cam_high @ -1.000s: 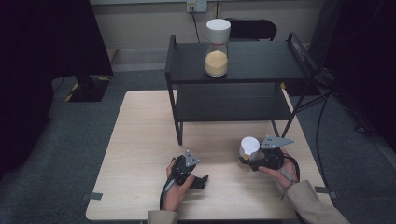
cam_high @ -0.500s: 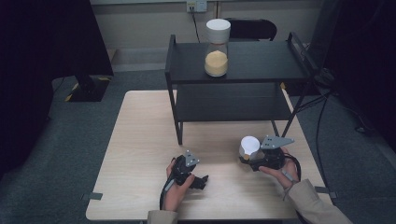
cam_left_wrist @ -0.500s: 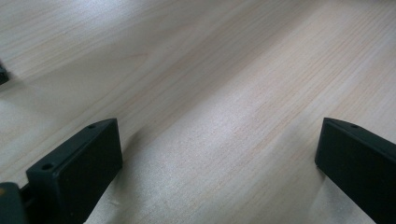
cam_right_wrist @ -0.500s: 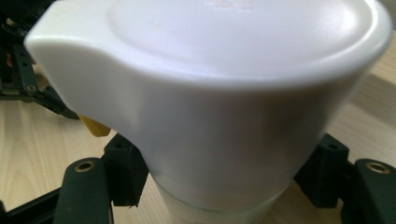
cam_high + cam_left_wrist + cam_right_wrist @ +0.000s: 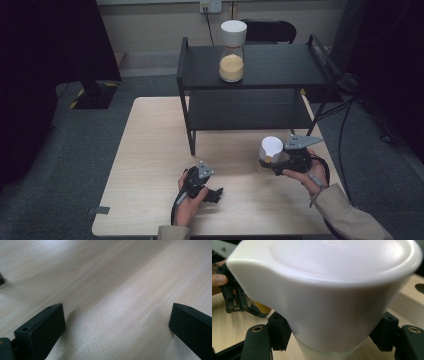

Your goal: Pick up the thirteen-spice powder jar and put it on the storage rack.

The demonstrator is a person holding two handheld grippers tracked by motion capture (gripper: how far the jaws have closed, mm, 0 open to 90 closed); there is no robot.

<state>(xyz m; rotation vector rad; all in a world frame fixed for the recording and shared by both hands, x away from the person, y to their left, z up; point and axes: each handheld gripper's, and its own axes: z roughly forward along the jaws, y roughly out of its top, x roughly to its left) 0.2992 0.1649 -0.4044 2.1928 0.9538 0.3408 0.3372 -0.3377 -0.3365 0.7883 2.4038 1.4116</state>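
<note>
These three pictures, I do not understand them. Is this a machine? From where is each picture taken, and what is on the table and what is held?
No robot arm here: a person sits at a wooden table and holds a hand tool with two black jaws in each hand. The high view looks down from above. The other two come from small cameras riding on the tools. The left gripper rests low on the table, jaws wide apart, holding nothing. The right gripper is closed around a jar with a white lid, seen very close in its own view. A black shelf stands on the table's far side; on top is a second white-lidded jar partly filled with something yellowish.
</note>
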